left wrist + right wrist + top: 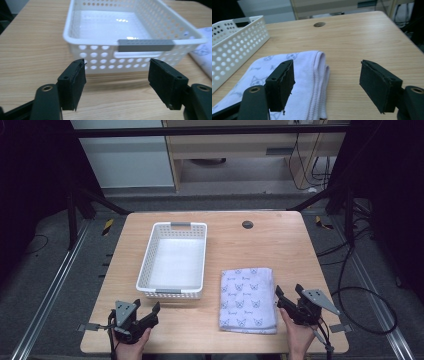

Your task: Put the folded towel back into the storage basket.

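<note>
Two sets of tongs hung low over the near edge of the wooden worktop (280, 235), both spread wide and gripping nothing. The left tongs (148, 311) faced the near wall of the empty white basket (173, 260), just short of it. The right tongs (287, 292) sat just beside the right edge of the folded lilac towel (248, 300), which lay right of the basket.
</note>
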The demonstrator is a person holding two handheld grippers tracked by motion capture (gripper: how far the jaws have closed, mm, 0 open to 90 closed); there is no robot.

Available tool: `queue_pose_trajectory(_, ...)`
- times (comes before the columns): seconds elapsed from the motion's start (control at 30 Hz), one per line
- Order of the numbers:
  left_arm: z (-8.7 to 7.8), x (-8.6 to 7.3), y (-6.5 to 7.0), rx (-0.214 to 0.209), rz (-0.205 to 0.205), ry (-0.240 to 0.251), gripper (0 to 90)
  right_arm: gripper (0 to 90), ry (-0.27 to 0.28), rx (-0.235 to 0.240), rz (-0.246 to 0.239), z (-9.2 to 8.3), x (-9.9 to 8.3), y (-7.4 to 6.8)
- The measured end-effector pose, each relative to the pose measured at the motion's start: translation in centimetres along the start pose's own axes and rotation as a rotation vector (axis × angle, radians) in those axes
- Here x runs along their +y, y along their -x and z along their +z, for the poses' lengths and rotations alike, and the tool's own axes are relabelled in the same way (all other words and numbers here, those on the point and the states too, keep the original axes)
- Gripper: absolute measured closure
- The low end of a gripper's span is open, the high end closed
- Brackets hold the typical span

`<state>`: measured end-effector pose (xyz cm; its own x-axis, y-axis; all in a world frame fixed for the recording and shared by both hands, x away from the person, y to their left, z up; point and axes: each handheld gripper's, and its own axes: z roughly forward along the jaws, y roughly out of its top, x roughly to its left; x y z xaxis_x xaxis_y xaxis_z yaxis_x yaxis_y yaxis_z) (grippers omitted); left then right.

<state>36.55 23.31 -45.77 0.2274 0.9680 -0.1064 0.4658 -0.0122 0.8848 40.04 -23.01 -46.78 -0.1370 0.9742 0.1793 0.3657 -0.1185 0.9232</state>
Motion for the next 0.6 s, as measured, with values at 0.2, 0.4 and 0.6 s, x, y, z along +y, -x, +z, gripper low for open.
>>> queue_pose_trajectory(0.2,0.1,-0.3,1.6,-0.066,0.021,-0.020,35.3,29.7,-0.010,0.082,0.011,0.1,0.2,-0.5)
queue_pose_trajectory(0.4,0.9,-0.4,3.0,-0.097,0.044,-0.034,38.2,32.4,-0.006,0.104,-0.002,0.2,0.7,-0.6)
queue_pose_trajectory(0.6,1.7,-0.8,5.7,-0.158,0.094,-0.060,38.9,33.2,-0.014,0.122,-0.003,0.6,1.3,-0.5)
